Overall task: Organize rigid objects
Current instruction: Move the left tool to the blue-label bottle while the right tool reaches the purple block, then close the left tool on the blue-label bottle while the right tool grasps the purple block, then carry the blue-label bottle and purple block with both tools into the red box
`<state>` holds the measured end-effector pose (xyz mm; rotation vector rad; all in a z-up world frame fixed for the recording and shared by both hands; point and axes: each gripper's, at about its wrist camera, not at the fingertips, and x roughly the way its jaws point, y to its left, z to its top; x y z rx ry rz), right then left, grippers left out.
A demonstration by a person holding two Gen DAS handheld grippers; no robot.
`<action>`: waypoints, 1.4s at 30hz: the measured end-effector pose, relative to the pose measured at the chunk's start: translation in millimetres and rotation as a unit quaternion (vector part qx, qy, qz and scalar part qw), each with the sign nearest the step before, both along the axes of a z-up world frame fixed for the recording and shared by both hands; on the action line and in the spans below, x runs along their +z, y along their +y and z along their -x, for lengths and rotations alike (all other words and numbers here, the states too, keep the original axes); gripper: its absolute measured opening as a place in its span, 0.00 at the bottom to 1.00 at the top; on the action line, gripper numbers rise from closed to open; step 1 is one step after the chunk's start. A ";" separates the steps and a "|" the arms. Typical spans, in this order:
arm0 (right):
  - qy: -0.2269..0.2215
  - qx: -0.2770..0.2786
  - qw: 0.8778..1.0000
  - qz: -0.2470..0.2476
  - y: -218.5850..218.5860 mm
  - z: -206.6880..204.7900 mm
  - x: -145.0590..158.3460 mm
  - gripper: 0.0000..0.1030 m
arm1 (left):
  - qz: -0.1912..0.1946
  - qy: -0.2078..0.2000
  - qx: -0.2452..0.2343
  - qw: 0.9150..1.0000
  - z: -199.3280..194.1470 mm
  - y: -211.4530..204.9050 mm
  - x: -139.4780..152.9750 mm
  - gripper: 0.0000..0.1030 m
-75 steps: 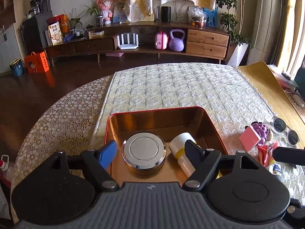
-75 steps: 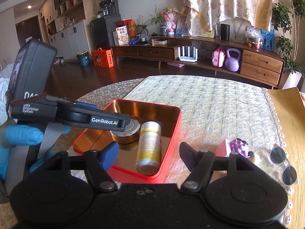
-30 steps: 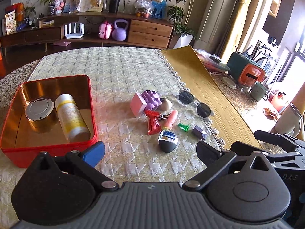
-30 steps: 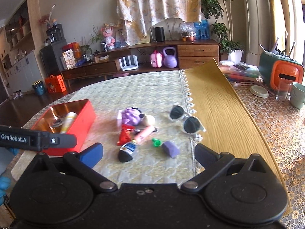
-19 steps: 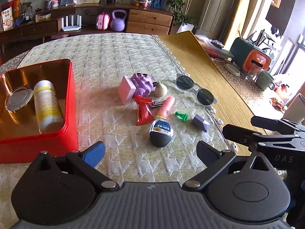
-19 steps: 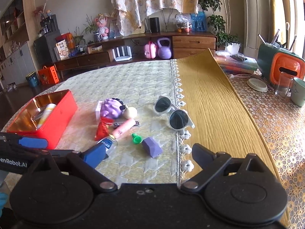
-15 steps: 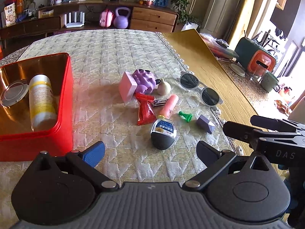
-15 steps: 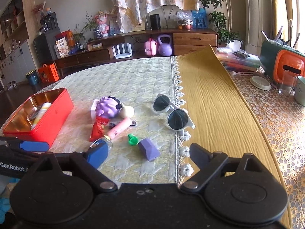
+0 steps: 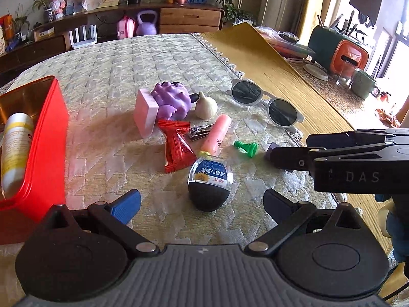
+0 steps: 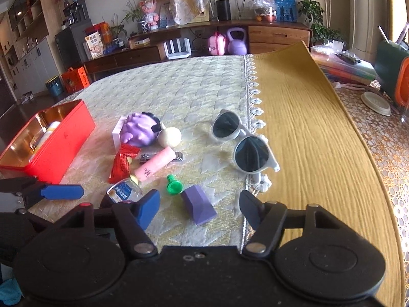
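We hold our left gripper (image 9: 202,202) and right gripper (image 10: 199,204) spread wide, empty. The purple block (image 10: 199,206) lies between our right fingers, long axis running away from us.

- The tabletop (image 10: 179,94) carries a pale quilted cloth at frame centre and a mustard-yellow runner (image 10: 301,117) on the right.
- At left stands an open red metal tin (image 10: 61,138).
- At centre, a close cluster: pink block (image 9: 145,114), purple knobbly toy (image 9: 170,99), cream garlic-shaped piece (image 9: 206,107), red snack packet (image 9: 177,151), metal nail clipper (image 9: 198,132), pink tube (image 9: 217,134), dark-capped clear bottle (image 9: 209,184).
- Lower centre: green pawn-shaped peg (image 10: 174,185), purple wedge (image 10: 199,207).
- White round sunglasses (image 10: 242,143) lie at the runner's fringed edge.
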<state>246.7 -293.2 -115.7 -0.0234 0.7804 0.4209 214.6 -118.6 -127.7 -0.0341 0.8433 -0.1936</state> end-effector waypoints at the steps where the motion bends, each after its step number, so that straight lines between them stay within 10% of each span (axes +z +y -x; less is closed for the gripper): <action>1: 0.002 0.002 1.000 0.002 1.0 -0.7 -1.8 0.60 | 0.001 -0.001 -0.002 1.000 -1.5 -1.2 -1.3 0.99; 11: 0.009 -0.001 1.000 0.005 3.3 -6.3 -10.0 0.44 | -0.014 -0.020 -0.013 1.000 -9.8 -10.4 -5.2 0.91; 22: 0.002 -0.015 1.000 0.012 1.7 -5.2 -9.6 0.20 | -0.023 -0.034 -0.006 0.999 -8.4 -7.6 -0.8 0.39; 42: -0.014 -0.027 0.999 -0.014 13.6 46.2 28.3 0.20 | -0.006 -0.014 0.016 1.000 14.9 18.2 27.0 0.38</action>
